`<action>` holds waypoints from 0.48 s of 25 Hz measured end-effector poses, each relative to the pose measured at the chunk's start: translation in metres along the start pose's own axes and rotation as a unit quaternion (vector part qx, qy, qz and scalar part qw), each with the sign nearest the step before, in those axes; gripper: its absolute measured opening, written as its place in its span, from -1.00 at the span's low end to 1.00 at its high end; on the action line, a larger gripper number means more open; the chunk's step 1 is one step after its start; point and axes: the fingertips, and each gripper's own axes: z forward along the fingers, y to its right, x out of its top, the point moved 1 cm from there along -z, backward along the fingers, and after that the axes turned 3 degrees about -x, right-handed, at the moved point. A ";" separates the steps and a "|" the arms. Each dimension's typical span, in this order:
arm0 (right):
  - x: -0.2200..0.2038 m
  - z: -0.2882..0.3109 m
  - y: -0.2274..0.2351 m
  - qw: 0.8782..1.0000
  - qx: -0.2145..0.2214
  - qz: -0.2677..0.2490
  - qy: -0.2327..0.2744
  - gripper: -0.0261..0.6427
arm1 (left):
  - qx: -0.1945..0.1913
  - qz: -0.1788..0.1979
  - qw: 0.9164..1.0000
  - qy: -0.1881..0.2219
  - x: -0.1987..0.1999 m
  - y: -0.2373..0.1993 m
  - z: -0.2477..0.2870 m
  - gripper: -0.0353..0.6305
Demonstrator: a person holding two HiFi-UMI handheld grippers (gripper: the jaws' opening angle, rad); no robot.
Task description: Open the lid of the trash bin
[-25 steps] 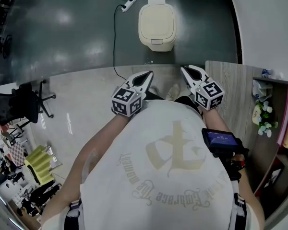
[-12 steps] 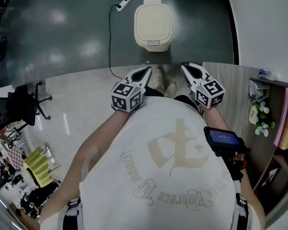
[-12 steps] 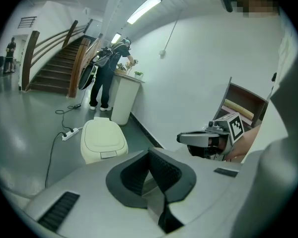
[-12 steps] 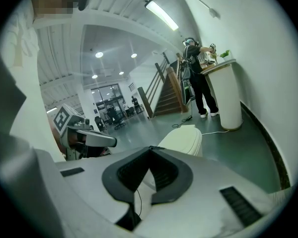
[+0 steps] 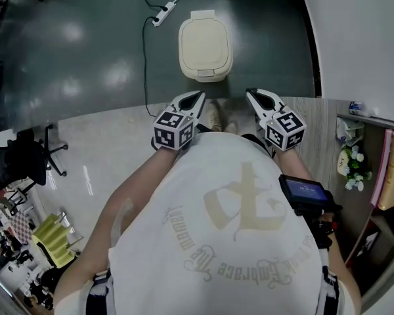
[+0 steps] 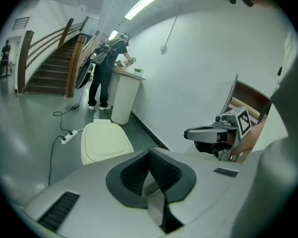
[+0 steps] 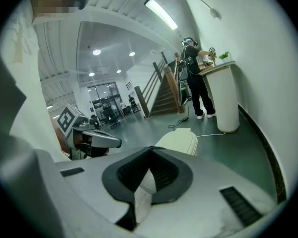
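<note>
The cream trash bin (image 5: 205, 44) stands on the dark green floor ahead of me with its lid down. It also shows in the left gripper view, trash bin (image 6: 104, 142), and partly behind the jaws in the right gripper view, trash bin (image 7: 181, 142). My left gripper (image 5: 199, 95) and right gripper (image 5: 250, 93) are held side by side at chest height, short of the bin and not touching it. Both point toward it. On each, left gripper (image 6: 150, 151) and right gripper (image 7: 150, 148), the jaws meet at the tip with nothing between them.
A white power strip (image 5: 161, 13) and its black cable lie on the floor left of the bin. A white wall runs along the right, with a wooden shelf unit (image 5: 354, 156) beside me. A black office chair (image 5: 23, 159) stands at the left. A person (image 6: 107, 66) stands at a white counter beyond the bin.
The bin has drawn closer to both grippers and now sits lower and further left in the head view. The grippers keep the same pose and stay shut.
</note>
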 end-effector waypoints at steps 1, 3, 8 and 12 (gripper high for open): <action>0.001 0.003 0.002 1.000 -0.001 0.001 -0.001 -0.91 | 0.003 -0.001 1.000 -0.003 0.000 -0.005 0.002 -0.86; 0.002 0.009 0.005 1.000 -0.001 0.003 -0.004 -0.91 | 0.008 -0.003 1.000 -0.009 0.001 -0.013 0.006 -0.86; 0.003 0.024 0.011 1.000 -0.001 0.009 -0.013 -0.91 | 0.009 -0.006 1.000 -0.026 -0.001 -0.029 0.016 -0.86; 0.004 0.035 0.016 1.000 -0.001 0.012 -0.019 -0.91 | 0.008 -0.003 0.999 -0.042 -0.004 -0.040 0.026 -0.86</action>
